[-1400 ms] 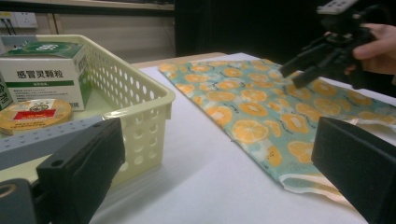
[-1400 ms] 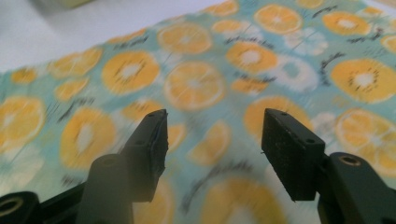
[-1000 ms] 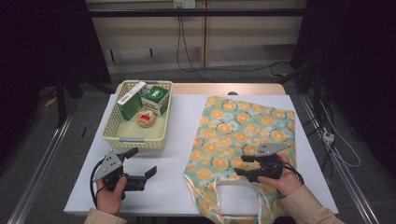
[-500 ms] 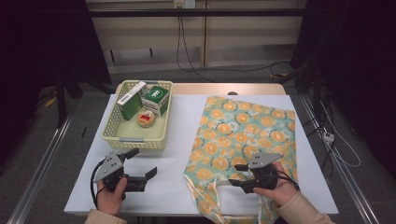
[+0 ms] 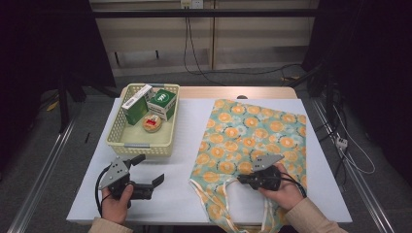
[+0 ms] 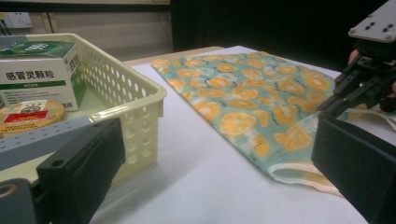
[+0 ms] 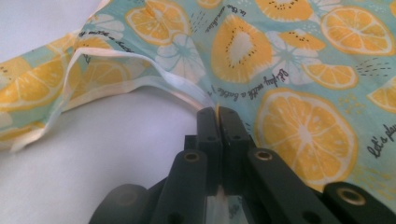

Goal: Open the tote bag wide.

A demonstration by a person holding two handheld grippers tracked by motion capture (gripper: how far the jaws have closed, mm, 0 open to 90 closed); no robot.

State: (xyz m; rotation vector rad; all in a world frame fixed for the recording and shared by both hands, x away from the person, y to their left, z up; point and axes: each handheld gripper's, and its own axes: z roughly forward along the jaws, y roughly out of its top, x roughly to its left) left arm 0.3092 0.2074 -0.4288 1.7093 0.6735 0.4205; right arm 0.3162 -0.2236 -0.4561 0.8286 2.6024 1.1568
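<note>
Nearby, basket (image 5: 145, 141) left of bag (image 5: 262, 131); right gripper (image 5: 243, 180) jaws pinching bag, left gripper (image 5: 153, 170) wide.

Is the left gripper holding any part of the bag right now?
No, the left gripper rests on the bare table with its fingers apart, clear of the citrus-print bag.

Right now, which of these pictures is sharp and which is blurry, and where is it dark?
High view: even light on the white table, sharp, with dark surroundings. Left gripper view: the basket and the fruit-print bag are fairly crisp, while the near black jaws are soft. Right gripper view: the bag's print is clear in the middle, its left edge blurs, and the near jaws are dim.
</note>
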